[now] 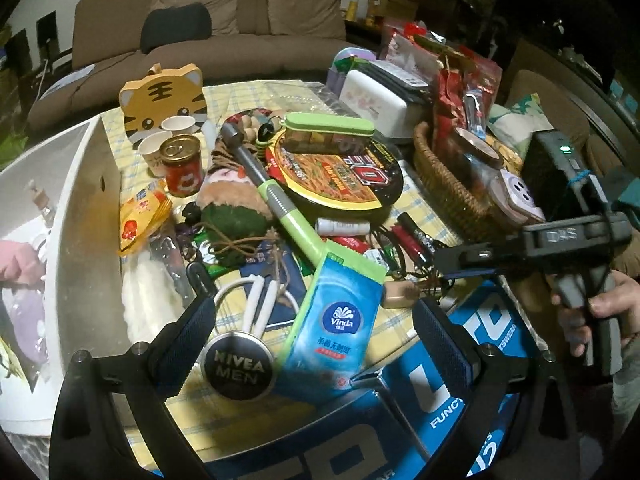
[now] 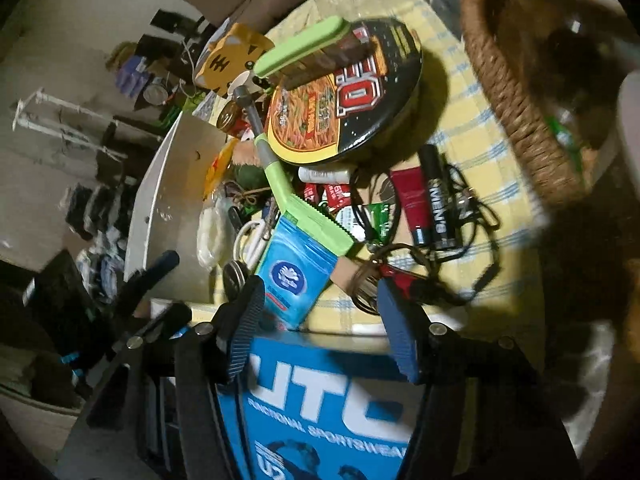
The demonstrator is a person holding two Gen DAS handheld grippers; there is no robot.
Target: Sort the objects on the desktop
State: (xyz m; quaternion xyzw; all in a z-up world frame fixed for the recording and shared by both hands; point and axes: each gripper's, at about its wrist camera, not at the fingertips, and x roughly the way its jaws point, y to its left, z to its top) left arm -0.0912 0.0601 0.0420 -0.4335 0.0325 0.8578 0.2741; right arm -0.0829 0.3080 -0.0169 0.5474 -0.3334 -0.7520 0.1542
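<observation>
Nearest the left camera: left gripper (image 1: 312, 344), jaws spread wide, nothing between them. It hangs over the Nivea tin (image 1: 239, 366) and the Vinda pack (image 1: 336, 320), which lie side by side at the near table edge, the pack's lower end overlapping a blue UTO box (image 1: 492, 332).

Left to right across the desk:
- White bin (image 1: 80, 216), open, far left; some soft items are inside.
- Red can (image 1: 183, 166) upright, near paper cups.
- Green-handled tool (image 1: 276, 200) lying diagonally, its head resting on the pack.
- Noodle bowl (image 1: 340, 176), a green case on top.
- Tubes and black cord (image 2: 436, 208), tangled.
- Wicker basket (image 1: 444, 184), far right, partly filled.

Right gripper (image 2: 320, 320): jaws released, empty, above the box edge, pointing at the pack and cord.

Handling, judged:
- Tin: rigid, smooth lid, probably slippery. Pinch across the rim.
- Pack: soft, light, will buckle. Grip across the narrow width near mid-length; tool may shift when it lifts.
- Cord: likely drags neighbours.
</observation>
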